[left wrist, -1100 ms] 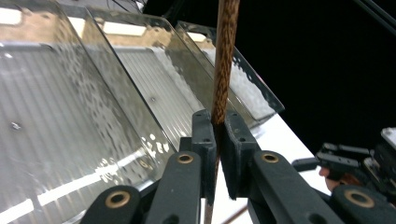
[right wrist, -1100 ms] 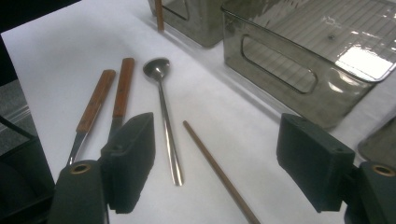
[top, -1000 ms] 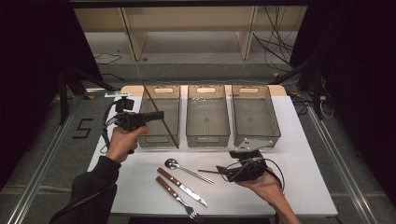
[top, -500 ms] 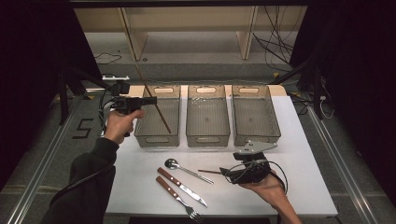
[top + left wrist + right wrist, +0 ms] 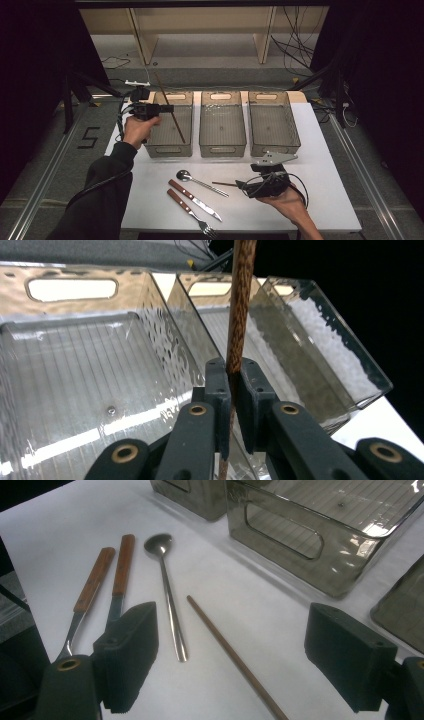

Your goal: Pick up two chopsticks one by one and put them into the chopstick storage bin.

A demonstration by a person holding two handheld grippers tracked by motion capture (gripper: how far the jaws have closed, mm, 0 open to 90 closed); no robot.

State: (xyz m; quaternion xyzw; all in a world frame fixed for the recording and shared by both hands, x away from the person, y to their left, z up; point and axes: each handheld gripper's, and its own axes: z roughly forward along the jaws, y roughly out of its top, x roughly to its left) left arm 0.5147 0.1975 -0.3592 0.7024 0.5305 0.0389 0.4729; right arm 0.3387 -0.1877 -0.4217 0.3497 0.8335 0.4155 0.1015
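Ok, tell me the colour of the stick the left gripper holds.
Dark mottled brown stick, best in the left gripper view.

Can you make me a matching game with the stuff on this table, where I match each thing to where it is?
Things:
1. chopstick in the left hand-held gripper
2. spoon
3. second chopstick
4. fork

Places:
A. lying on the table between the open jaws of the right hand-held gripper
B. nearest the front edge of the table, beside the knife
C. held up over the left bin
D. on the table in front of the middle bin, bowl end to the left

Pairs: 1-C, 2-D, 3-A, 4-B
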